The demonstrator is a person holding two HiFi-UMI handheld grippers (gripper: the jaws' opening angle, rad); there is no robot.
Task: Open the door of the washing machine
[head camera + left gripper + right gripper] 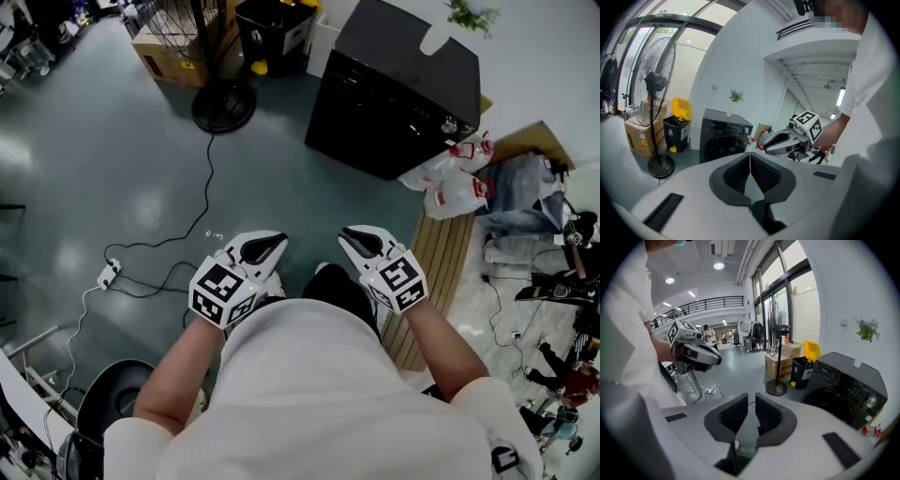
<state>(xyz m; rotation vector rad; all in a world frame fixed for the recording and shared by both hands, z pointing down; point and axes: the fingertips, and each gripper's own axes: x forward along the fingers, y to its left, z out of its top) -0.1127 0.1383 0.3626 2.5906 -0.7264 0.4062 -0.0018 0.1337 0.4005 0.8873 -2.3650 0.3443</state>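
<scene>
- Two claws hang close to the person's body, well apart from the washer [398, 89], which stands on the floor at the far right against the white wall.
- Left claw [750, 164]: clenched, pads meeting at the tips with nothing between them.
- Right claw [751, 411]: released, with a narrow gap between the pads and nothing in it.
- Door [723, 149]: a dark round porthole on the washer's front, below the control strip. It looks closed and flush with the front.
- Handling, as I judge it: the washer itself is heavy and should stay put when pulled. The door is stiff and hinged, probably a glass bowl in a plastic ring. It should hold at the latch, then give and swing lightly.
- Surface: the dark front looks glossy, so the pads could slip on the glass or the smooth ring. A pinch on the flat face would find nothing to bite.
- Where to hold: the rim on the side away from the hinge, at a handle recess if there is one. From this far I cannot tell which side that is, nor see a handle.
- Grip: hook one jaw behind the rim and pull along the door's arc, not straight out.
- Nearby: a fan base [223, 105] stands far left of the washer, and bags [450, 183] lie at its near right corner. Neither seems to block the door's swing.
</scene>
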